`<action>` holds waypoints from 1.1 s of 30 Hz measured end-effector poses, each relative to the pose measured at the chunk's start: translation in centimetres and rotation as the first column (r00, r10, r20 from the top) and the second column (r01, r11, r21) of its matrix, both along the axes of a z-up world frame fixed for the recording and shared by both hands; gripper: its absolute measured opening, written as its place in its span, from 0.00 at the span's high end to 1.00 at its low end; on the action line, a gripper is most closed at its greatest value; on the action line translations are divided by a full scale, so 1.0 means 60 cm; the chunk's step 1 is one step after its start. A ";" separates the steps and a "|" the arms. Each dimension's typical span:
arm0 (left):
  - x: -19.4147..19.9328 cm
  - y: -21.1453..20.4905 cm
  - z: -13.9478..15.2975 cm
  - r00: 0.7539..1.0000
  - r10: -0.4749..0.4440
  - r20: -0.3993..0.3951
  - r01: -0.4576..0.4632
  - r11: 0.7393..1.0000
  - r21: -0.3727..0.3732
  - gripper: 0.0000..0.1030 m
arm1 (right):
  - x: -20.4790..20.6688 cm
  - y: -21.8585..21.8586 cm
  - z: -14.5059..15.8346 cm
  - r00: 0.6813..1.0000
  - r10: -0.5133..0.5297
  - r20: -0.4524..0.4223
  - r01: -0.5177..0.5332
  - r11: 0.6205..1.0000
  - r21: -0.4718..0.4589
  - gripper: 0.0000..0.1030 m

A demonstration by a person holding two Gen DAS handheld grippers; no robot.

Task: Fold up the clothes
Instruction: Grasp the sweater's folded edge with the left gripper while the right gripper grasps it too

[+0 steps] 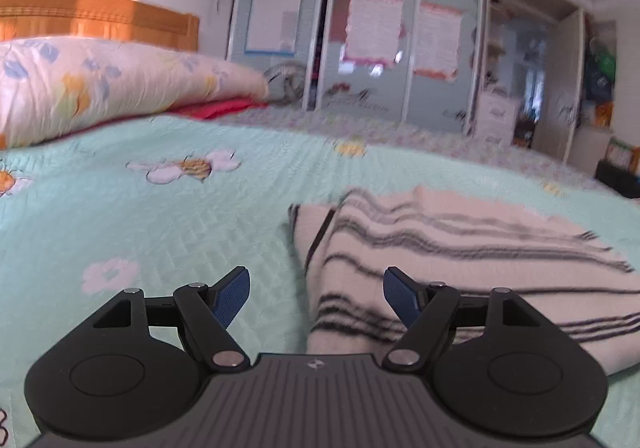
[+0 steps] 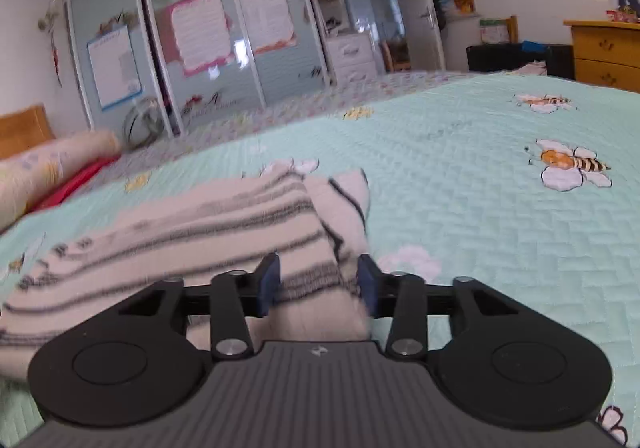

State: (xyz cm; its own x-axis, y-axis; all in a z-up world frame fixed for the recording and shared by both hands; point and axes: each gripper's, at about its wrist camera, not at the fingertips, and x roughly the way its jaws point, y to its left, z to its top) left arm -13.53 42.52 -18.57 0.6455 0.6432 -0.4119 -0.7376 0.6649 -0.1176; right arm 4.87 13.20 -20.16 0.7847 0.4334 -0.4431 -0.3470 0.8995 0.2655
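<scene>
The left gripper (image 1: 316,298) is hovering wide open over the striped sweater (image 1: 460,248), gripping nothing. The right gripper (image 2: 318,284) is standing partly open, pads straddling sweater fabric without pinching it.

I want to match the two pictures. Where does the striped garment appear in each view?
Left wrist view: the striped garment lies lower right, on the green bedspread.
Right wrist view: the striped garment lies lower left to centre.
Shared landmark: the pink-framed poster on the wardrobe door.
</scene>
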 end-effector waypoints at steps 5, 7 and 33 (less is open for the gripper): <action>-0.052 0.047 0.014 0.991 0.128 0.024 -0.122 0.978 -0.168 0.26 | 0.025 -0.078 -0.006 0.982 -0.118 -0.150 0.135 0.985 0.111 0.56; -0.077 0.049 0.016 0.991 0.122 0.046 -0.105 0.954 -0.279 0.26 | 0.017 -0.098 -0.009 0.974 -0.040 -0.221 0.088 0.973 0.212 0.55; -0.067 0.055 0.007 0.944 0.179 0.279 0.106 0.634 -0.766 0.88 | 0.086 -0.089 -0.046 0.859 0.168 -0.484 0.183 0.782 0.596 0.87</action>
State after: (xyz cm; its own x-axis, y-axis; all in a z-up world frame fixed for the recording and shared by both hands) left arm -17.57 45.79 -18.18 0.8063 0.2139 -0.5515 -0.5888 0.2011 -0.7829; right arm 10.05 7.89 -22.93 0.5415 0.7365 -0.4054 -0.0066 0.4860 0.8739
